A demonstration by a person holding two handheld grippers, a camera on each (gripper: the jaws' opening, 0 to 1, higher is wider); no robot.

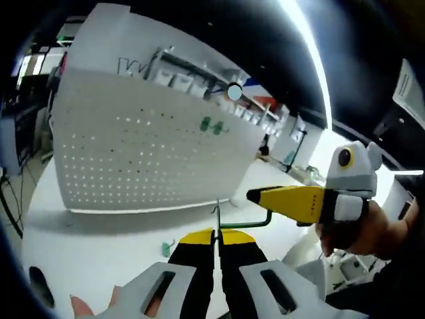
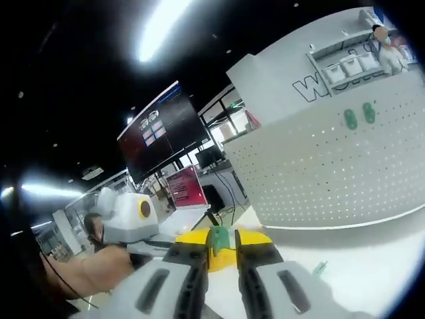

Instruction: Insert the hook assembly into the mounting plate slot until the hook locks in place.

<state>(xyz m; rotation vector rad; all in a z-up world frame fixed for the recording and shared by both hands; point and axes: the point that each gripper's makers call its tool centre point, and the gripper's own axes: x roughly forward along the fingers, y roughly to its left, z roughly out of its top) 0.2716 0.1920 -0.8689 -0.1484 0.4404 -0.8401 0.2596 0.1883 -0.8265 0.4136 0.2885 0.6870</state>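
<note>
A white pegboard mounting plate (image 1: pixel 146 153) stands upright on the table, with two green hooks (image 1: pixel 212 125) mounted on its face. My left gripper (image 1: pixel 216 232) is shut on a thin metal pin of the hook assembly. A green rod (image 1: pixel 246 224) runs from that pin to the right gripper (image 1: pixel 255 195), which comes in from the right. In the right gripper view my right gripper (image 2: pixel 220 242) is shut on the hook's green part (image 2: pixel 219 238), short of the plate (image 2: pixel 332 166) and its two green hooks (image 2: pixel 358 116). Both grippers are in front of the plate, apart from it.
A small loose green piece (image 1: pixel 166 248) (image 2: pixel 321 268) lies on the white table (image 1: pixel 99 246) before the plate. A person's hand (image 1: pixel 358 232) holds the right gripper; an arm (image 2: pixel 93 269) shows at the left. Monitors (image 2: pixel 166 133) and shelving stand behind.
</note>
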